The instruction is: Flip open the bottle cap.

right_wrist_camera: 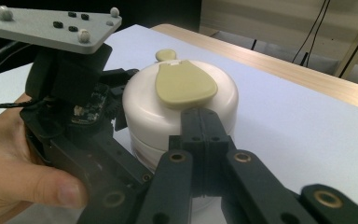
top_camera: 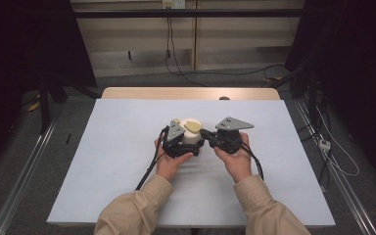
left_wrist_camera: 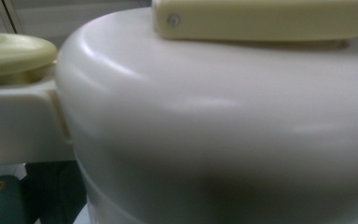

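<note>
**Cream pot held between two tongs at the counter's middle**

The left tongs (top_camera: pixel 188 142) are pressed against the left side of a smooth, glossy, round cream pot (top_camera: pixel 192 133); whether they are clamped or apart cannot be told, since the jaws are hidden by the pot. A matte yellowish teardrop handle (right_wrist_camera: pixel 182 84) lies flat on the domed lid. The right tongs (right_wrist_camera: pixel 200 122), made of black jointed plastic, are seen closed together, tips at the handle's narrow end. The pot's base is cut off behind them. The counter (top_camera: pixel 117 147) is covered in a pale sheet.

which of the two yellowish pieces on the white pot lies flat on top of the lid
The big teardrop-shaped flap lies flat across the white pot's lid; the small round knob sticks out at the far rim instead.
</note>
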